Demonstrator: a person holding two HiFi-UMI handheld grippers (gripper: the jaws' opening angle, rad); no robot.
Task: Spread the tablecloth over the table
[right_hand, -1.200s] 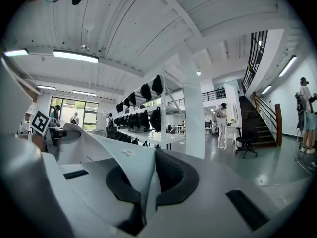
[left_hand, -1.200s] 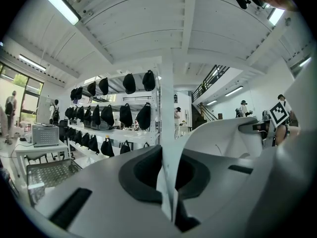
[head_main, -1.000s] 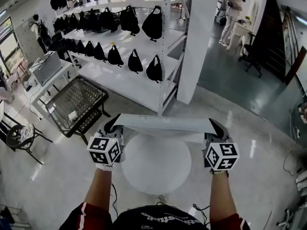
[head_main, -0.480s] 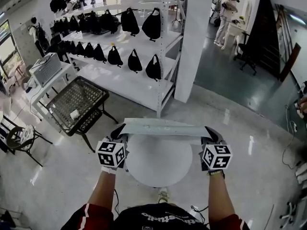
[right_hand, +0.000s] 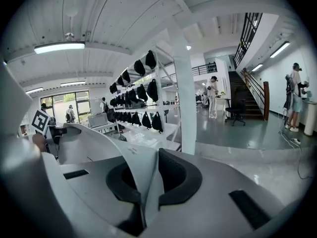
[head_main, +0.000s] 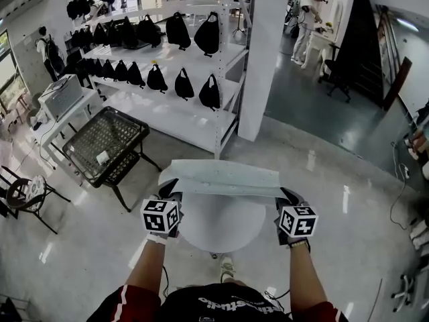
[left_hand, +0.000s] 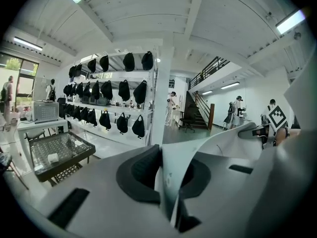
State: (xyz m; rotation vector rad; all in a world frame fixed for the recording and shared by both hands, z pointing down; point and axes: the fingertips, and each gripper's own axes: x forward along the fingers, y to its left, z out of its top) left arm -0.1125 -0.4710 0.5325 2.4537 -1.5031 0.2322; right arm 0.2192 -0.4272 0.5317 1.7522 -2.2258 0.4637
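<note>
**Evenly Held, Not Yet Laid**

One white tablecloth (head_main: pixel 221 178) was stretched taut over the far rim of the single round table (head_main: pixel 221 233), its long edges straight. Two grippers held its ends. The left gripper (head_main: pixel 170 188) gripped one end, its jaws having just eased open slightly with cloth between the pads. The right gripper (head_main: pixel 285 194) was clamped on the other. Bare floor (head_main: pixel 328 200) ringed the table. One shelving rack (head_main: pixel 175 109), one pillar (head_main: pixel 258 59) and one black mesh table (head_main: pixel 107 139) stood well apart.

Left claw (head_main: pixel 170 190) and right claw (head_main: pixel 284 196) lowered tablecloth (head_main: pixel 221 177) toward tabletop (head_main: pixel 221 230); left jaws just opening slightly, cloth between them.
</note>
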